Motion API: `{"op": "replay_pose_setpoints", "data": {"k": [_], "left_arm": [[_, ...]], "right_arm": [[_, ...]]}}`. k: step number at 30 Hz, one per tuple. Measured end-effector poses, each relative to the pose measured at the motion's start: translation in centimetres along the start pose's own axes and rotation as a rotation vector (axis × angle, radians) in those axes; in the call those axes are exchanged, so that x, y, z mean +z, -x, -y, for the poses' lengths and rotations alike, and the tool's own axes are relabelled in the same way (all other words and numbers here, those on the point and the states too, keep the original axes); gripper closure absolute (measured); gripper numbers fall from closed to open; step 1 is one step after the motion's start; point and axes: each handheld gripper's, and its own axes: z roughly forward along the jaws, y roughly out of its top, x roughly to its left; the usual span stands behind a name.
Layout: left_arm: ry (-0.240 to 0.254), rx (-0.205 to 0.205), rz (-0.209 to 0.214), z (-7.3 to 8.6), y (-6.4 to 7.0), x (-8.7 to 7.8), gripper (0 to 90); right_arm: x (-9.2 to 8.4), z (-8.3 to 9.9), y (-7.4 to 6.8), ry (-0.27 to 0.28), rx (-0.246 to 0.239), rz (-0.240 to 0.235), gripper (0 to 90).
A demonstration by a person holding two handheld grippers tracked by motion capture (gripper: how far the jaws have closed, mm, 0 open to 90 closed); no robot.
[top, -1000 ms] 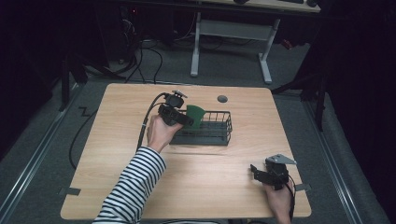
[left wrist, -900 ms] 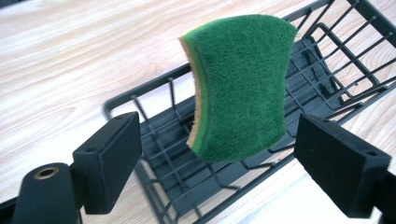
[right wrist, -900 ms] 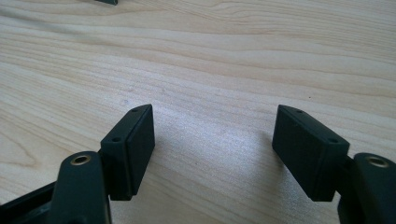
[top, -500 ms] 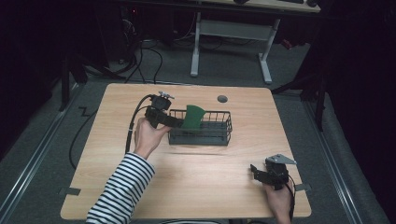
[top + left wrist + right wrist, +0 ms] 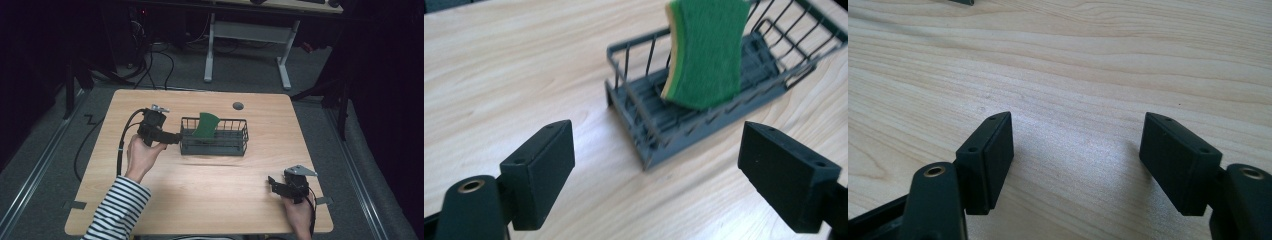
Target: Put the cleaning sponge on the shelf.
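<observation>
Sponge point(image 5: 706, 52) is leaning upright in the wire basket point(image 5: 215, 145) at 3 o'clock from your left gripper point(image 5: 176, 138), whose jaws are gaping wide and empty.

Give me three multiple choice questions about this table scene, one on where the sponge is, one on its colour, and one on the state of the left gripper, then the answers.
1. Where is the sponge?
A. Leaning inside the wire basket
B. Flat on the table
C. Between the jaws of the right gripper

2. What colours does the sponge show?
A. Blue and white
B. Green with a yellow layer
C. All red

3. How is the left gripper?
A. Shut on the sponge
B. Shut on the basket's rim
C. Open, holding nothing

Answers: 1 A, it stands tilted among the basket's wires. 2 B, the left gripper view shows a green face and a yellow edge. 3 C, its jaws stand wide apart, short of the basket.
</observation>
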Motion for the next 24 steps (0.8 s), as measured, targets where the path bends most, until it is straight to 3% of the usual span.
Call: {"op": "replay_pose_setpoints", "data": {"k": [4, 7, 8, 13, 16, 18, 20, 21, 24], "left_arm": [[0.004, -0.006, -0.033, 3.7, -0.4, 0.1, 15.5], [0.004, -0.045, -0.033, 7.5, -1.0, 0.8, 15.5], [0.006, -0.059, -0.050, 9.1, -1.2, 1.2, 15.5], [0.025, -0.118, -0.104, 14.0, -2.2, 2.4, 15.5], [0.045, -0.119, -0.153, 15.6, -2.5, 2.7, 15.4], [0.051, -0.134, -0.158, 16.3, -2.8, 3.0, 15.2], [0.090, -0.102, -0.199, 17.1, -2.7, 3.3, 14.5], [0.083, -0.092, -0.217, 17.1, -2.5, 3.3, 15.1], [0.084, -0.099, -0.219, 17.2, -2.6, 3.2, 15.4]], "right_arm": [[0.0, 0.0, 0.0, 0.000, 0.000, 0.000, 29.7], [0.0, 0.0, 0.0, 0.000, 0.000, 0.000, 29.7], [0.0, 0.0, 0.0, 0.000, 0.000, 0.000, 29.7], [0.0, 0.0, 0.0, 0.000, 0.001, 0.001, 29.8], [0.0, 0.0, 0.0, 0.000, 0.002, 0.001, 29.8], [0.0, 0.0, 0.0, 0.000, 0.003, 0.001, 29.8], [0.0, 0.0, 0.0, 0.000, 0.003, 0.002, 29.8], [0.0, 0.0, 0.0, 0.000, 0.003, 0.002, 29.9], [0.0, 0.0, -0.1, 0.000, 0.003, 0.003, 29.9]]}}
